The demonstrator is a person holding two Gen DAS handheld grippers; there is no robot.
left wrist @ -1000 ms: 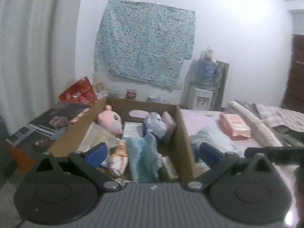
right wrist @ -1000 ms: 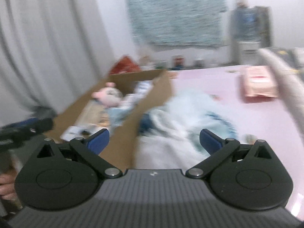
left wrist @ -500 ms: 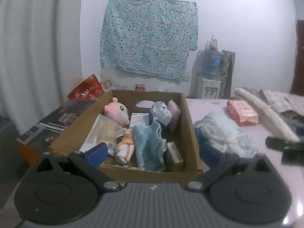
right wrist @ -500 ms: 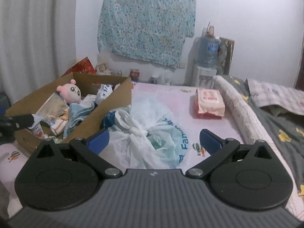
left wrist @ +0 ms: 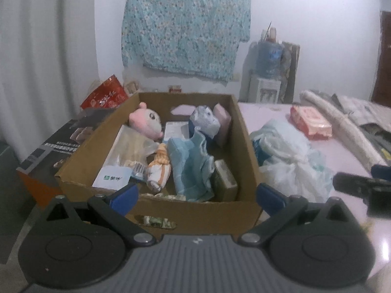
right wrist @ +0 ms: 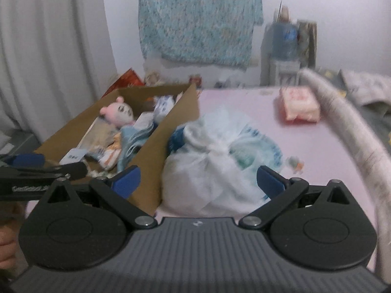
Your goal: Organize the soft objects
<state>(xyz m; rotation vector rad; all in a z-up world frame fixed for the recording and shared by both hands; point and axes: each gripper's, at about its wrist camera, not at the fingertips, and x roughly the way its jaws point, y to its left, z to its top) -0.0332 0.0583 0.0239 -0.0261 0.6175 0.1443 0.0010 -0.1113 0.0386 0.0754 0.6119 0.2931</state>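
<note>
A cardboard box [left wrist: 244, 146] [right wrist: 176, 122] stands on the pink sheet. It holds a pink plush toy [left wrist: 146, 122] [right wrist: 118, 113], a light blue cloth [left wrist: 190, 166], a striped orange-and-white soft item [left wrist: 160, 168], packets and small boxes. A tied white plastic bag [left wrist: 290, 161] [right wrist: 215, 161] lies right of the box. My left gripper [left wrist: 196, 197] hangs open before the box's near wall. My right gripper [right wrist: 198, 182] is open just in front of the bag, nothing between its fingers.
A pink tissue pack [left wrist: 310, 120] [right wrist: 299, 105] lies farther right on the sheet. A rolled grey blanket [right wrist: 347, 131] runs along the right. A dark carton [left wrist: 56, 146] and red bag [left wrist: 105, 96] sit left of the box. A water dispenser [left wrist: 267, 73] stands by the wall.
Both grippers have drawn back a little and steadied; the right one swung from the box toward the white bag and sits closer to it. Both stay open.
</note>
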